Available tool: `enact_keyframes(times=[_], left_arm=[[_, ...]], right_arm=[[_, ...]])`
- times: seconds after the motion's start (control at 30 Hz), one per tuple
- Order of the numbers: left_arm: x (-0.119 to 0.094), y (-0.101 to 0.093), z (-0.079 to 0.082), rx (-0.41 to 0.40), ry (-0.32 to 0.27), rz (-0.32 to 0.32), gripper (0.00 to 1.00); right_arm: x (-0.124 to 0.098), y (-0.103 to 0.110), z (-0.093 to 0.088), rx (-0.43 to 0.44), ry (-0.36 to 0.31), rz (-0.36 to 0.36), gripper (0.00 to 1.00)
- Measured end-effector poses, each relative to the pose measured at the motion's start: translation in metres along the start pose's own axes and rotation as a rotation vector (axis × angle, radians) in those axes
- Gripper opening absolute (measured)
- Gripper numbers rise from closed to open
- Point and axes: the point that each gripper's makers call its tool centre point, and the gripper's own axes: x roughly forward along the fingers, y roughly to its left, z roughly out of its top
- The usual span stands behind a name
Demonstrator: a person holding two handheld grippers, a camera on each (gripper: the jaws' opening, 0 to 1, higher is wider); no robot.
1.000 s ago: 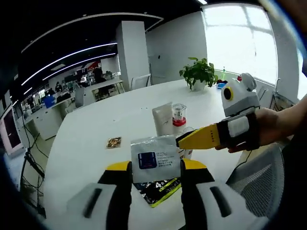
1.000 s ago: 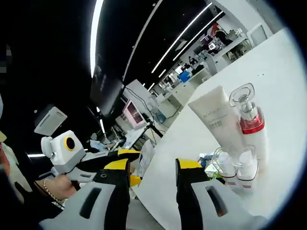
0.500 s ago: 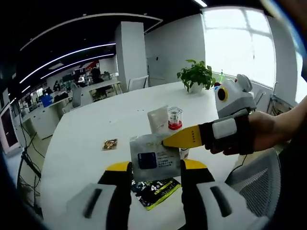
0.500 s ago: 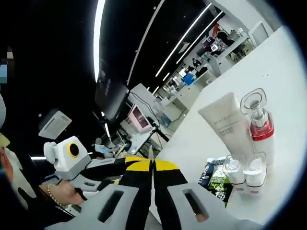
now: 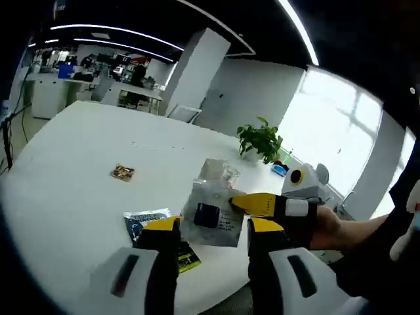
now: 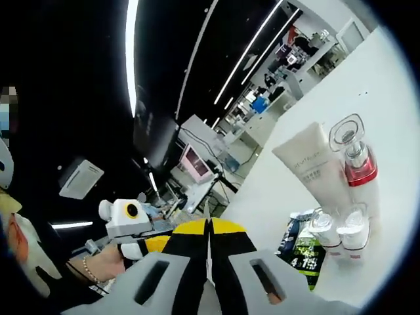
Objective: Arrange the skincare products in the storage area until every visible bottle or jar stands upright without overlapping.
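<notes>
On the white worktop (image 6: 387, 98), seen from the right gripper view, the skincare products stand together: a pale squeeze tube (image 6: 314, 172) upright on its cap, touching a bottle with a red band (image 6: 358, 172) and a clear faceted stopper, and in front of them two small clear-capped bottles (image 6: 339, 228) side by side, also upright. Just beside those lies a dark sachet with green print (image 6: 303, 248), flat on the surface.

Held off the worktop, in the left gripper view, is a silvery sachet with a dark blue square (image 5: 211, 214) on its face. The left gripper (image 5: 210, 231) has its yellow-tipped fingers (image 5: 163, 226) closed on the sachet's lower edge, one on each side. The right gripper (image 5: 237, 202) comes in from the right of that view, its yellow fingers pinching the sachet's upper right edge; a hand (image 5: 328, 226) grips its body. In the right gripper view the right gripper (image 6: 208, 231) shows its two fingers pressed together with the thin sachet edge-on between them.

Behind the held sachet in the left gripper view, the tube and bottles are partly hidden. The dark sachet (image 5: 157, 230) lies flat at the near edge, and a small brown packet (image 5: 122, 172) lies well apart to the left. A potted plant (image 5: 261, 141) stands farther back on the worktop (image 5: 79, 144).
</notes>
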Motion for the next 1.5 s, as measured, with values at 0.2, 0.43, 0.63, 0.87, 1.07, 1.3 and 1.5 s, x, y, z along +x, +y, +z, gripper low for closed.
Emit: enact_keyframes(times=[0.2, 0.43, 0.63, 0.87, 1.07, 1.3, 1.5], left_arm=[[-0.007, 0.023, -0.007, -0.033, 0.025, 0.009, 0.13], [-0.013, 0.02, -0.007, -0.162, 0.007, -0.035, 0.0], [-0.025, 0.025, -0.007, -0.225, 0.045, -0.021, 0.0], [-0.044, 0.06, -0.03, -0.328, 0.083, 0.102, 0.0], [-0.057, 0.074, -0.035, -0.349, 0.09, 0.147, 0.0], [-0.06, 0.099, -0.052, -0.298, 0.175, 0.182, 0.0], [-0.05, 0.138, -0.072, -0.221, 0.284, 0.219, 0.0]], right_arm=[[0.004, 0.004, -0.003, 0.001, 0.016, 0.014, 0.01], [0.01, -0.006, -0.008, -0.003, 0.02, -0.071, 0.01], [0.022, -0.017, -0.024, -0.154, 0.079, -0.236, 0.01], [0.05, -0.007, -0.053, -0.48, 0.253, -0.293, 0.01], [0.07, -0.019, -0.066, -0.593, 0.334, -0.301, 0.01], [0.093, -0.039, -0.087, -0.598, 0.372, -0.332, 0.01], [0.105, -0.074, -0.119, -0.666, 0.461, -0.368, 0.01]])
